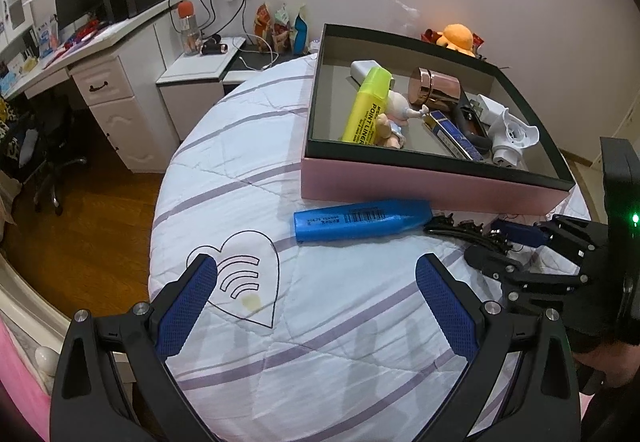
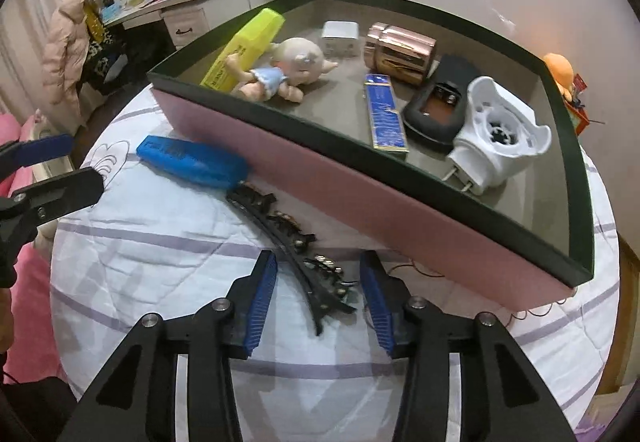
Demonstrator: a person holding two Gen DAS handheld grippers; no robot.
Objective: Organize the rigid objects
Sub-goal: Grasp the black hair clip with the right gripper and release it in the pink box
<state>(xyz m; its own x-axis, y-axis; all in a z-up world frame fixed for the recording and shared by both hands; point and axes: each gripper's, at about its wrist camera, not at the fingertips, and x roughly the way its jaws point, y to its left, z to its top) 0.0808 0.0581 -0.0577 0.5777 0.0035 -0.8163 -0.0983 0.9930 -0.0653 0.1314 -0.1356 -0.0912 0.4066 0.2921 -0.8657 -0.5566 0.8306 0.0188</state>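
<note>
A black hair clip (image 2: 296, 246) with small studs lies on the white quilt just in front of the pink box (image 2: 340, 182). My right gripper (image 2: 316, 256) straddles its near end with a gap showing on each side, so the pads are not pressing it. In the left wrist view the clip (image 1: 456, 232) and the right gripper (image 1: 490, 244) sit at the right. A blue marker (image 1: 360, 220) lies against the pink box (image 1: 420, 186); it is also in the right wrist view (image 2: 192, 162). My left gripper (image 1: 316, 270) hovers open over the quilt, holding nothing.
The box holds a yellow highlighter (image 1: 366, 106), a doll (image 2: 280, 72), a rose-gold cylinder (image 2: 398, 52), a white charger (image 2: 340, 38), a slim blue box (image 2: 386, 114), a black device (image 2: 436, 106) and a white plug-in unit (image 2: 496, 134). Wooden floor (image 1: 92, 226) and a desk (image 1: 108, 82) lie left of the bed.
</note>
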